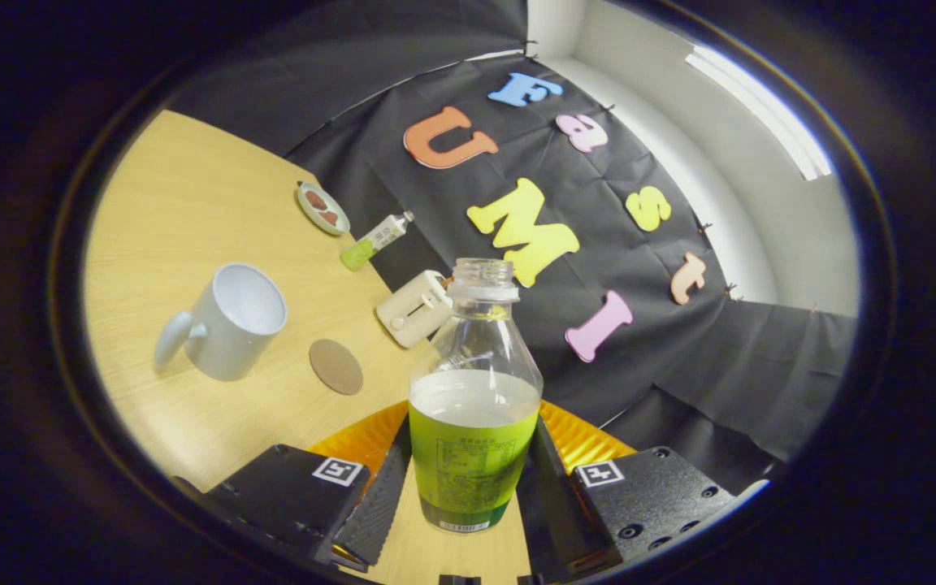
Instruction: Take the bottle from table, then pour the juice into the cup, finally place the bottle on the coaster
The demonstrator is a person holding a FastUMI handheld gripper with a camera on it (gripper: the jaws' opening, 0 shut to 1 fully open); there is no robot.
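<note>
We hold the uncapped juice bottle (474, 406) clamped low in our gripper (468, 487) | tilted for transit | white mug (228, 321) and cork coaster (335, 366) wait beyond.

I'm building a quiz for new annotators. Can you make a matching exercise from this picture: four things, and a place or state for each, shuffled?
Things:
1. bottle
2. mug
3. coaster
4. small dish

Places or states:
A. bare, between mug and bottle
B. uncapped, between the fingers of the claw
C. empty, handle toward the camera
D. far off, near the black cloth

Pairs: 1-B, 2-C, 3-A, 4-D
</note>
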